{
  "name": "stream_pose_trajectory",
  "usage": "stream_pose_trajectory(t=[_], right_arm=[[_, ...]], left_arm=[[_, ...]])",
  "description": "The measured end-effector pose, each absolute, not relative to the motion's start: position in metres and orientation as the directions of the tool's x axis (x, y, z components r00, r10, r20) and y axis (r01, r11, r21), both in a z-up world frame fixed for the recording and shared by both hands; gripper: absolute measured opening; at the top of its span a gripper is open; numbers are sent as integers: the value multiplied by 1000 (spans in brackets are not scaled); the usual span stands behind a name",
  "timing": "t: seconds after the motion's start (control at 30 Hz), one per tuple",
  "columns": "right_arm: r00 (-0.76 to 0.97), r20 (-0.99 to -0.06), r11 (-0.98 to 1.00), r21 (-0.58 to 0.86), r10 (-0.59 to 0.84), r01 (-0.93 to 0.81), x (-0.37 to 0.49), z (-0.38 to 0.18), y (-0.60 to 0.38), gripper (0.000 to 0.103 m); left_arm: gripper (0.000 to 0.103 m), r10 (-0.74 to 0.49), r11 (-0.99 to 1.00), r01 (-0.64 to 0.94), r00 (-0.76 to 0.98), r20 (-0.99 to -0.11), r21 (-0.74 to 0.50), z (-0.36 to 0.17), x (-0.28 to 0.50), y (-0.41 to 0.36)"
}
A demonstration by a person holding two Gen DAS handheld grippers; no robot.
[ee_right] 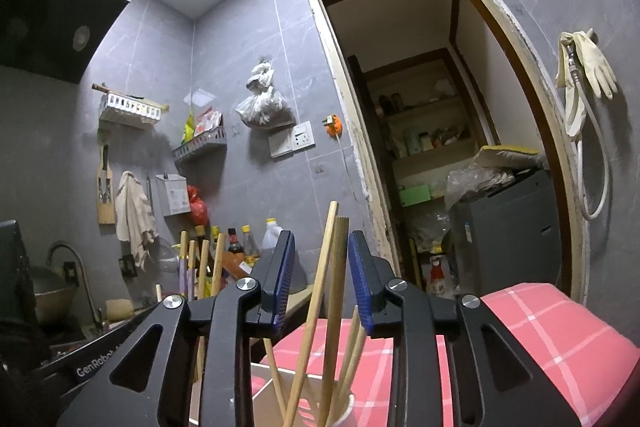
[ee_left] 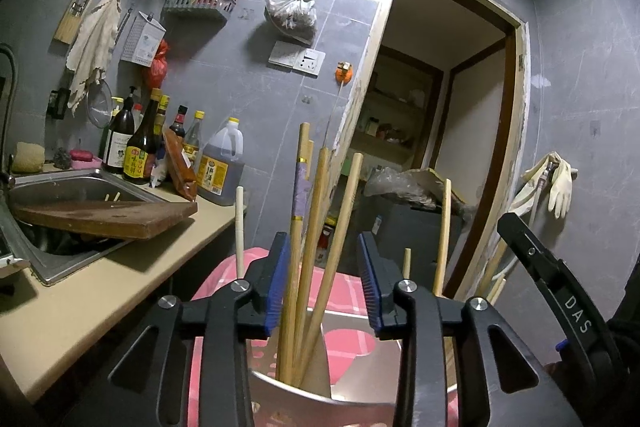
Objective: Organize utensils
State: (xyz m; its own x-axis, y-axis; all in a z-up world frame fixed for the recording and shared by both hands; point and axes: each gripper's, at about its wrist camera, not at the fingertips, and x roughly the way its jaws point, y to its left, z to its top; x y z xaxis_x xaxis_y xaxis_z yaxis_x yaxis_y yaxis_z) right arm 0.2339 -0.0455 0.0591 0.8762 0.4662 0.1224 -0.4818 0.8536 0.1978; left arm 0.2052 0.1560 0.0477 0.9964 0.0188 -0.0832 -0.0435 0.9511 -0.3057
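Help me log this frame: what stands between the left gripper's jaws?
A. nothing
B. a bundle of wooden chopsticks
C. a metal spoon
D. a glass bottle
B: in the left wrist view, wooden chopsticks stand upright between the left gripper's jaws, rising from a holder below.

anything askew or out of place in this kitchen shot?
Yes: the wooden cutting board lies tilted across the sink, one corner jutting over the counter. The chopsticks in the holder splay unevenly.

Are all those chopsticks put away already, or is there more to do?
Mostly done, it seems: chopsticks stand upright in the metal holder. Left gripper and right gripper sit open around them, gripping nothing. What may remain: sticks poking from the sink.
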Motion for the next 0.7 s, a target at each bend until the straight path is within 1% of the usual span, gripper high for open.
stream_pose_trajectory(t=[0.1,0.17,0.27,0.33,0.37,0.5,0.6,0.7], right_arm=[[880,113,859,189,462,-475,231,62,-51,37],[882,101,862,189,460,-471,229,63,-56,42],[884,92,864,190,458,-467,224,66,-65,45],[887,83,867,187,454,-461,220,68,-72,48],[889,79,869,187,451,-457,219,68,-75,50],[897,50,879,183,439,-441,212,71,-88,55],[901,10,886,183,433,-427,205,72,-99,56],[900,-33,888,183,435,-422,197,72,-109,64]], left_arm=[[37,9,954,-38,995,-98,-297,50,203,152],[38,4,957,-35,994,-108,-288,51,201,148],[41,1,962,-34,992,-124,-270,53,198,143],[49,2,965,-38,990,-139,-261,53,196,139],[50,0,965,-39,989,-147,-260,54,195,138],[53,-4,969,-38,986,-169,-242,56,187,131],[61,-3,973,-39,983,-182,-228,59,179,128],[65,-11,974,-36,979,-204,-222,60,170,124]])
